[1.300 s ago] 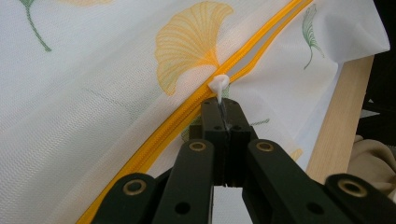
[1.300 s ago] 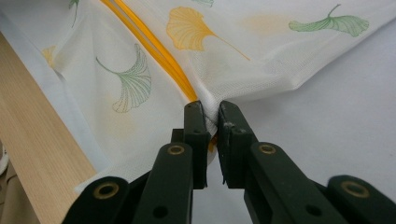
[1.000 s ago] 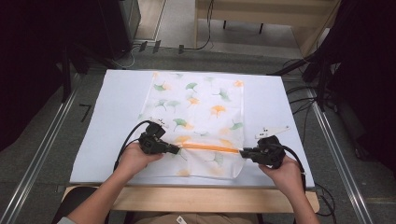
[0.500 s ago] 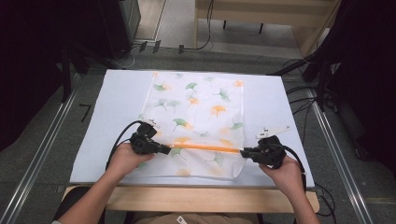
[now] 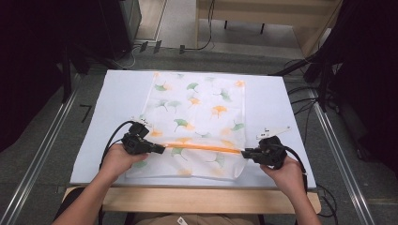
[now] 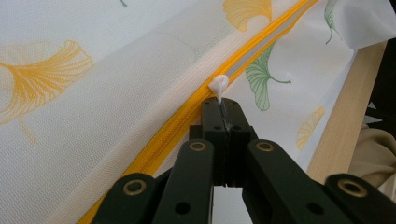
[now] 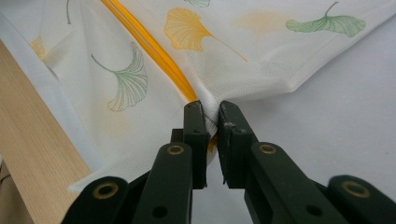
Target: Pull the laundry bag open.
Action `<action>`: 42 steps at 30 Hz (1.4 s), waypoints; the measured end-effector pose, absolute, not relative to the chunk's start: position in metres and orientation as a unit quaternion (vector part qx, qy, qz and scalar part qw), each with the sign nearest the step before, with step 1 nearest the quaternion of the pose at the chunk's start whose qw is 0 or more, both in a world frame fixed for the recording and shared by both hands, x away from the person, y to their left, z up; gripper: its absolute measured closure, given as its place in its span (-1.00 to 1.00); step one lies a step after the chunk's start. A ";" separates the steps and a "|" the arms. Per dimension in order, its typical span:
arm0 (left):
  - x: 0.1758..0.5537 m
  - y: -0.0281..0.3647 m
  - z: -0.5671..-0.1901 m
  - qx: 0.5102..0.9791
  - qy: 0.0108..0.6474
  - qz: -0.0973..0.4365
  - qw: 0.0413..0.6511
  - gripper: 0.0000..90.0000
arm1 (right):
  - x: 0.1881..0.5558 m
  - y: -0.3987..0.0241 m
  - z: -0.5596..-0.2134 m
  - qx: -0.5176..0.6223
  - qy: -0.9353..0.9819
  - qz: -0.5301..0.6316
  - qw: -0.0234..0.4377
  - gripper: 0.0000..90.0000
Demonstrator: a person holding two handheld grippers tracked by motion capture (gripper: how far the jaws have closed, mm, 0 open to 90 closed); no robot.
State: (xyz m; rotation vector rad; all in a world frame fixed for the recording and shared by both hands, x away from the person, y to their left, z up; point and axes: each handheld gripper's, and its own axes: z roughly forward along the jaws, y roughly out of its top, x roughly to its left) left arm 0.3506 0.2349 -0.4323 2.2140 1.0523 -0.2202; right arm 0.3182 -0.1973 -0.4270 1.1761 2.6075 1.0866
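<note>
Left gripper (image 6: pixel 223 108) clamped on white zipper pull (image 6: pixel 218 85) of ginkgo-print pillowcase (image 5: pixel 197 122); right gripper (image 7: pixel 211 112) pinching fabric at orange zipper's (image 5: pixel 202 147) right end, near table edge (image 5: pixel 187 199).

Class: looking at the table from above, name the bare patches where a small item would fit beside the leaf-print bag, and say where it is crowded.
Free: the white table cover left of the leaf-print bag, and the strip right of it up to the far right corner. Crowded: the near edge, where the left gripper and right gripper pinch the orange zipper.
</note>
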 end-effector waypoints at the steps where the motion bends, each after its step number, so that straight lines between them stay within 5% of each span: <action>1: 0.351 0.235 -0.432 0.848 0.403 -0.084 0.334 1.00 | 0.318 -0.197 -0.427 0.384 0.851 0.355 0.041 0.87; 27: 0.348 0.237 -0.431 0.849 0.403 -0.085 0.330 1.00 | 0.318 -0.197 -0.428 0.379 0.853 0.355 0.042 0.87; 42: 0.342 0.279 -0.428 0.834 0.435 -0.070 0.332 1.00 | 0.318 -0.195 -0.428 0.382 0.854 0.352 0.039 0.87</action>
